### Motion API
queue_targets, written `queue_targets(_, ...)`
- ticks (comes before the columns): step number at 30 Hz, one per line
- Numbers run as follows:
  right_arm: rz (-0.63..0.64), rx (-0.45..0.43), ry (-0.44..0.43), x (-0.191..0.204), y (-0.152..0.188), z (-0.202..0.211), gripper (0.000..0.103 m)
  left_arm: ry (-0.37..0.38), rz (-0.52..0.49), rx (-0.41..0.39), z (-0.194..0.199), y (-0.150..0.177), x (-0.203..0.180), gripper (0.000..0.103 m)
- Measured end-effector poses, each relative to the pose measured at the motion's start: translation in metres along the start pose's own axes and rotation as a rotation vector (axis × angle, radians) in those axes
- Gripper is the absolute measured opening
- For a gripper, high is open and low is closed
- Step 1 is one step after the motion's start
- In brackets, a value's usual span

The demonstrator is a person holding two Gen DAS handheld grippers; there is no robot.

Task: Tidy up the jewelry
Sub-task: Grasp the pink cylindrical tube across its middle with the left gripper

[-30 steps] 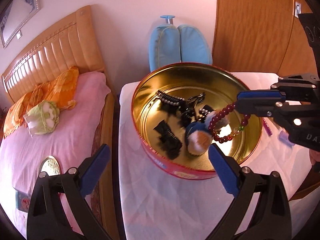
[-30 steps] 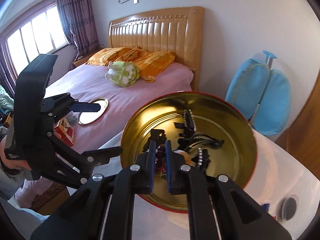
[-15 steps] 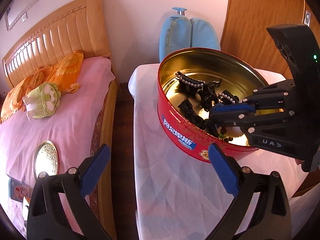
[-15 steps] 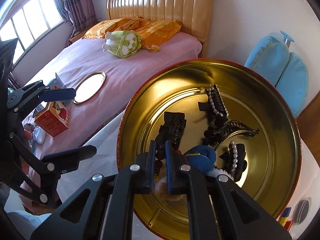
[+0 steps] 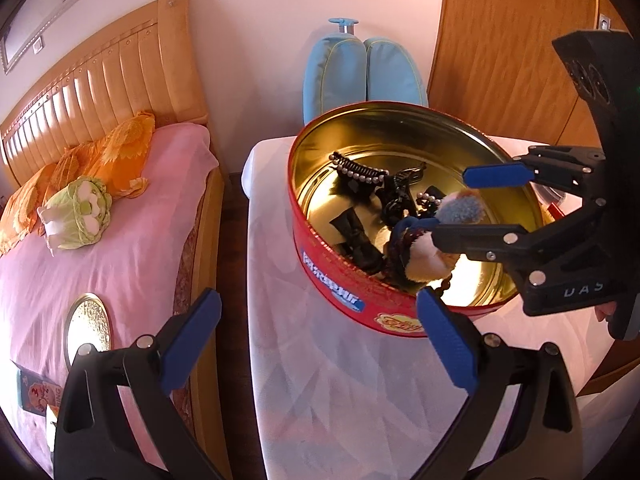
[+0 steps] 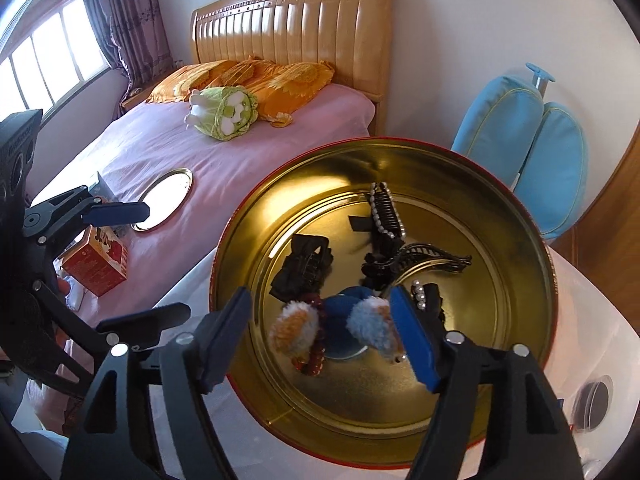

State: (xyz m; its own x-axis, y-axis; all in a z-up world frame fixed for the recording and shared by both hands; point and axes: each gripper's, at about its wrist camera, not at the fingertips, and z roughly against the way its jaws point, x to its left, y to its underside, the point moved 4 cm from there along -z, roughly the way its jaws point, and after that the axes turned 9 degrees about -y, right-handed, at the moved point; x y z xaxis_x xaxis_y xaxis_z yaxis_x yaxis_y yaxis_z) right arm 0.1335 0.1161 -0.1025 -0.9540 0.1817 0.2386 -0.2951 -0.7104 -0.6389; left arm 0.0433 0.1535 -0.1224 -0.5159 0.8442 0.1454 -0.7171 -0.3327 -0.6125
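Observation:
A round red tin (image 5: 340, 296) with a gold inside (image 6: 500, 360) stands on a white-covered table. In it lie black hair clips (image 6: 304, 268), a pearl-edged comb clip (image 6: 384, 212), a fluffy blue and orange hair tie (image 6: 340, 328) and a dark red bead bracelet (image 6: 316, 344). My right gripper (image 6: 324, 340) is open over the tin, its fingers on either side of the hair tie and bracelet, holding nothing. It shows in the left wrist view (image 5: 468, 204). My left gripper (image 5: 320, 340) is open and empty, in front of the tin's near wall.
A bed with a pink sheet (image 5: 120, 240), orange pillows and a green plush toy (image 5: 76, 216) lies left of the table. A gold tin lid (image 6: 164, 198) and a red box (image 6: 96, 264) lie on the bed. A blue chair (image 6: 532, 168) stands behind the tin.
My right gripper has opened and let the bead bracelet go; it now lies in the tin by the hair tie. The left gripper has stayed open.

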Motion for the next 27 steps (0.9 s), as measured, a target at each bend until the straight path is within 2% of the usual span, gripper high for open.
queue_targets(2, -0.011, -0.03, 0.029, -0.009, 0.003, 0.014, 0.092, 0.011, -0.017, -0.012, 0.003, -0.006, -0.011, 0.096)
queue_targets(7, -0.057, -0.09, 0.099, -0.037, 0.019, 0.057, 0.093, 0.059, -0.084, -0.046, 0.011, -0.024, -0.052, 0.096)
queue_targets(12, -0.134, -0.143, 0.196, -0.076, 0.051, 0.111, 0.093, 0.136, -0.177, -0.087, 0.017, -0.047, -0.112, 0.096)
queue_targets(20, -0.334, -0.181, 0.372, -0.141, 0.134, 0.193, 0.093, 0.289, -0.358, -0.135, 0.025, -0.068, -0.23, 0.096)
queue_targets(24, -0.419, -0.178, 0.447, -0.163, 0.181, 0.226, 0.093, 0.372, -0.417, -0.12, 0.021, -0.067, -0.289, 0.096)
queue_targets(27, -0.484, -0.152, 0.488, -0.18, 0.218, 0.237, 0.093, 0.399, -0.44, -0.105, 0.012, -0.059, -0.324, 0.096)
